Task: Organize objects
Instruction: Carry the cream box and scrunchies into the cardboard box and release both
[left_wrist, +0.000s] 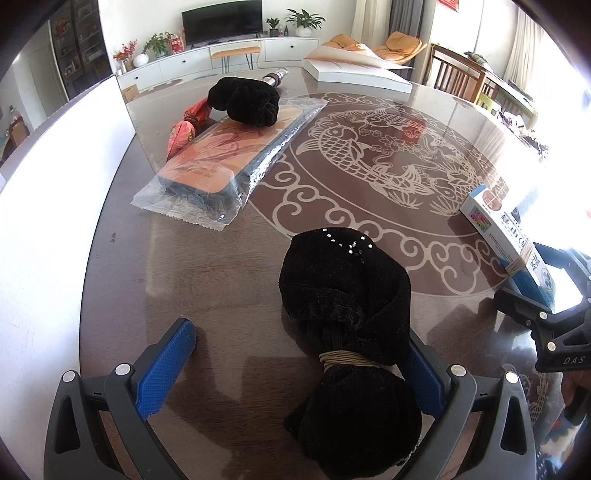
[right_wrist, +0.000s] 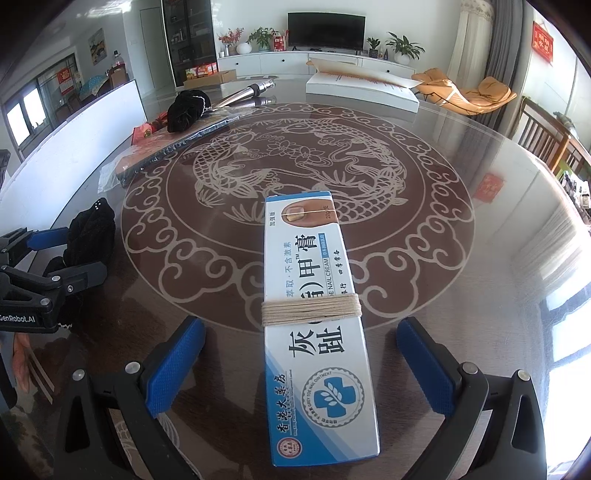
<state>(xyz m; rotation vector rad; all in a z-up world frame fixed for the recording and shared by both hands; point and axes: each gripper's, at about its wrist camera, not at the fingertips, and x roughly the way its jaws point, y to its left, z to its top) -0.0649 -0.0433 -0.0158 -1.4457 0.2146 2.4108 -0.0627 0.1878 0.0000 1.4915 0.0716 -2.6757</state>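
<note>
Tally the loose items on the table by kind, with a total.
Black cloth bundles: 2
Ointment box: 1
Plastic-wrapped flat pack: 1
Red packets: 2
Metal tube: 1
White flat box: 1
Total: 8

Bench: dark brown w/ cream fish-and-cloud pattern in a ring. Near box: white & blue, black lettering, blue cross badge, tan string round it. Near cloth bundle: black w/ silver studs, tan cord. Far-left packet: orange-pink print, clear wrap; black cloth on top. Tool pads: blue, black frame.
</note>
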